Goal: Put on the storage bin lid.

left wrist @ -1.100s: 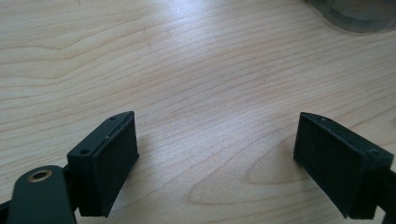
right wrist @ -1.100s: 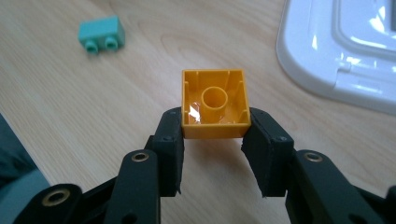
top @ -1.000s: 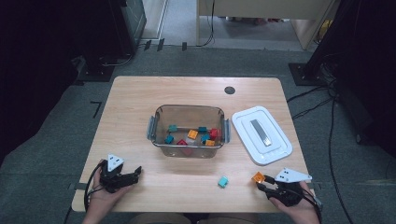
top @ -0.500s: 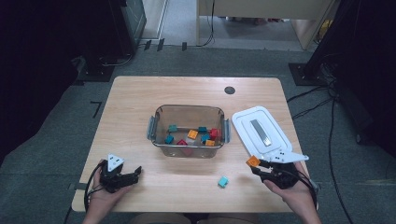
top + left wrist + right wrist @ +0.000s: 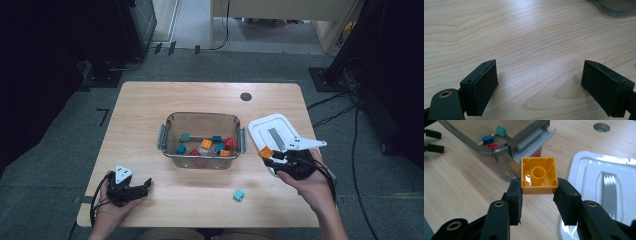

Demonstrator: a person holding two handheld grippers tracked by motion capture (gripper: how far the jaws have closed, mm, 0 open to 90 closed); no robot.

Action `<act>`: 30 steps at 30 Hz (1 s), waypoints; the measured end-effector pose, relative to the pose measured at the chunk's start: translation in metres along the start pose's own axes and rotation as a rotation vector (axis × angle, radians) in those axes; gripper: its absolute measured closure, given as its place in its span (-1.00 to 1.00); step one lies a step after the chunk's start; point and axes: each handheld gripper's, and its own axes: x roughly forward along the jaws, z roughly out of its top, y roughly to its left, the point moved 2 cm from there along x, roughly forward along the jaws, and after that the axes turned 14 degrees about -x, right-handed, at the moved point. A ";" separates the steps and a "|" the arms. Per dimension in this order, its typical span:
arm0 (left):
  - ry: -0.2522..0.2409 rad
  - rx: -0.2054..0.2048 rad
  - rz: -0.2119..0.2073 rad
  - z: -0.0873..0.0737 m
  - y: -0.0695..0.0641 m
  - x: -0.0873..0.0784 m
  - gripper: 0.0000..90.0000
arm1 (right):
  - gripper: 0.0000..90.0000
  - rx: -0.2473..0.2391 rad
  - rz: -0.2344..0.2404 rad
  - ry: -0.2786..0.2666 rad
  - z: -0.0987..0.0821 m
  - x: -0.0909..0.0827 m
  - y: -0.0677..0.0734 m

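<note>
My right gripper [image 5: 268, 156] is shut on an orange brick [image 5: 266, 152], held above the table just right of the clear bin [image 5: 167, 131]. In the right gripper view the orange brick [image 5: 538, 175] shows its hollow underside, pinched between both pads by my right gripper [image 5: 537, 192]. The clear bin [image 5: 529, 138] holds several coloured bricks. A teal brick [image 5: 239, 194] lies loose on the table in front of the bin. My left gripper [image 5: 145, 184] rests low at the front left, open with nothing between its jaws, as the left gripper view [image 5: 540, 86] confirms.
A white lid [image 5: 272, 130] lies flat to the right of the bin, partly under my right hand. A round cable hole [image 5: 245, 96] sits at the back of the wooden table [image 5: 150, 105]. Dark floor and cables surround the table.
My right gripper has risen from the front right of the table and moved back and left toward the bin, carrying the orange brick. The left gripper has stayed put.
</note>
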 end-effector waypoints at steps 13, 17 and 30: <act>-0.001 0.001 0.000 0.000 0.000 0.000 -0.70 | 0.34 -0.038 0.034 -0.020 0.059 0.008 0.000; -0.001 0.000 0.000 0.000 0.000 0.000 -0.70 | 0.34 -0.062 0.048 -0.031 0.079 0.015 0.004; -0.001 0.000 0.000 0.000 0.000 0.000 -0.70 | 0.17 -0.065 0.073 -0.021 0.111 0.068 0.018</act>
